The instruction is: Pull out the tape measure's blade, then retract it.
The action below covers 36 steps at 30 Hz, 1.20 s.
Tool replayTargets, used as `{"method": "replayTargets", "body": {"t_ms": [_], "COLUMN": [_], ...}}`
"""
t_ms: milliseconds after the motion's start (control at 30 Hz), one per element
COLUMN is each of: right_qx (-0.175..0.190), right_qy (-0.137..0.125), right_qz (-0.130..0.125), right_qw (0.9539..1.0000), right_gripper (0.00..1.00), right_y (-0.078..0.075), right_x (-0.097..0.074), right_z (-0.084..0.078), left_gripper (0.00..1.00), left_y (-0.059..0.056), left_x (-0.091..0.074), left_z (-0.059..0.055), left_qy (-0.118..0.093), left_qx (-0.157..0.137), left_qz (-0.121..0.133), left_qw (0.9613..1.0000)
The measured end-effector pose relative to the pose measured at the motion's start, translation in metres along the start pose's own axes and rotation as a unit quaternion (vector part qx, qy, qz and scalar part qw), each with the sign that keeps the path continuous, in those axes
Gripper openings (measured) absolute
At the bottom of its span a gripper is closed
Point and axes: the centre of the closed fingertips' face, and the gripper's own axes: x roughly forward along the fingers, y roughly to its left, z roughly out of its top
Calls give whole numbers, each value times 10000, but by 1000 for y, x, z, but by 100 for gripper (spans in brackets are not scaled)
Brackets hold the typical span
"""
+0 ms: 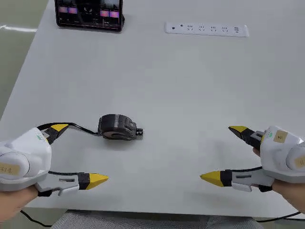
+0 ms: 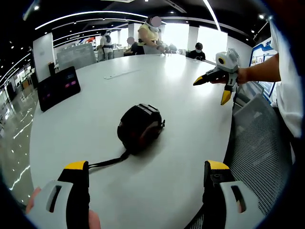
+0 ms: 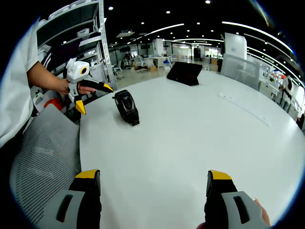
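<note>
Left gripper view: tape measure [image 2: 139, 128], people [image 2: 147, 38]

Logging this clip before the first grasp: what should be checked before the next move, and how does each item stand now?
1. Left gripper open: ok.
2. Right gripper open: ok.
3. Tape measure lying on the table, apart from both grippers' jaws: ok.
4. Blade pulled in, with just its tip at the case: ok.
5. Strap free of the left gripper's upper jaw: cannot tell, because it runs right up to that jaw.
6. Tablet and power strip well away at the far edge: ok.
</note>
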Motion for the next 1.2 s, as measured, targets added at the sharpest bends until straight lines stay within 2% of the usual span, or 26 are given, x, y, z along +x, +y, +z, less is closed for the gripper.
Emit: {"method": "replayTargets", "body": {"t_ms": [567, 767, 1033, 1067, 1133, 1200], "right_qx": [-6, 25, 43, 44, 48, 46], "right_qy": [-31, -26, -6, -7, -6, 0], "right_qz": [-15, 9, 18, 18, 22, 23], "right_qw": [10000, 10000, 10000, 10000, 10000, 10000], "right_gripper": [91, 92, 92, 92, 92, 92], "right_y": [0, 1, 2, 2, 2, 2], "right_x": [1, 1, 1, 1, 1, 2], "right_z": [2, 3, 2, 2, 2, 2], "left_gripper": [99, 99, 99, 99, 99, 99], "left_y": [1, -1, 2, -1, 1, 1], "left_x": [-1, 0, -1, -1, -1, -1], "left_z": [3, 1, -1, -2, -2, -1], "left_qy": [-49, 35, 39, 74, 71, 31], "left_qx": [35, 116, 28, -80, 3, -40], "left_qz": [-5, -32, 14, -86, -33, -62], "left_qw": [10000, 9999, 10000, 9999, 10000, 10000]}}
